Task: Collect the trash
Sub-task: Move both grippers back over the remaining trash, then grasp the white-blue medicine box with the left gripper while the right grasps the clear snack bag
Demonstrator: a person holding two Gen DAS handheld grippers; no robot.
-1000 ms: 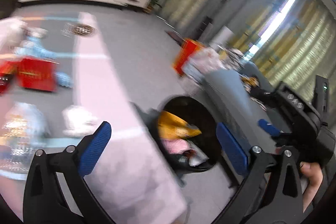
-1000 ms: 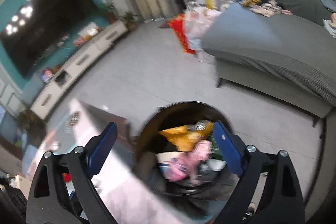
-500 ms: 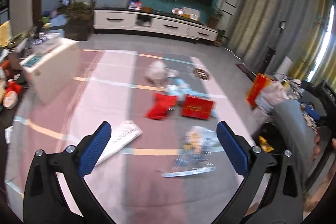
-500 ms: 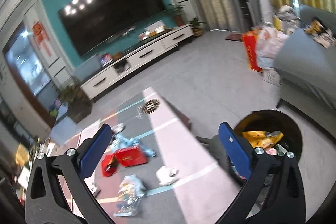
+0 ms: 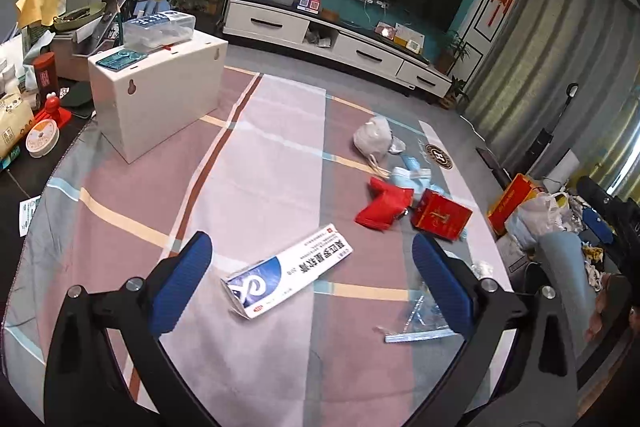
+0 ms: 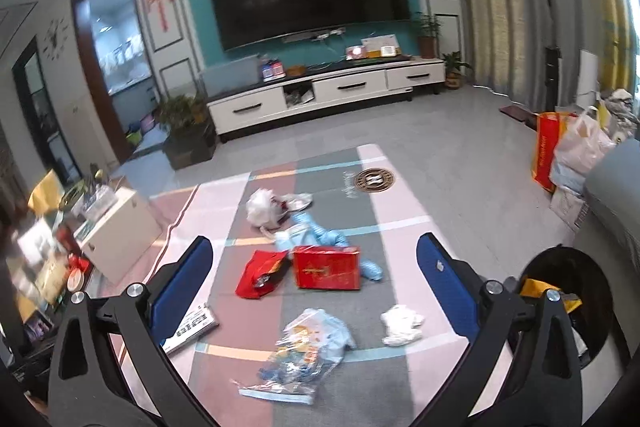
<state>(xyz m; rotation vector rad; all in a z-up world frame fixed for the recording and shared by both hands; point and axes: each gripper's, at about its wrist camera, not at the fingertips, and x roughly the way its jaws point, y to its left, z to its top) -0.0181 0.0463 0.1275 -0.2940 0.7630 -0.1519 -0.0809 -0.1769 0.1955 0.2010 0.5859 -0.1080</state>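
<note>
The left gripper (image 5: 306,275) hangs with its jaws spread wide and empty, and the white-and-blue box (image 5: 288,277) lies on the striped cloth (image 5: 260,179) right between its fingers, low in the centre of the left view. Its long axis runs slantwise from lower left to upper right, so the jaws would cross it at an angle. The right gripper (image 6: 316,283) is also released and empty; the clear plastic bag (image 6: 304,355) sits low centre between its fingers, with the red box (image 6: 326,267) above it. The black bin (image 6: 568,307) stands at lower right. The left hand looks nearer the box. A second ago both cameras faced the bin; now they face the litter
</note>
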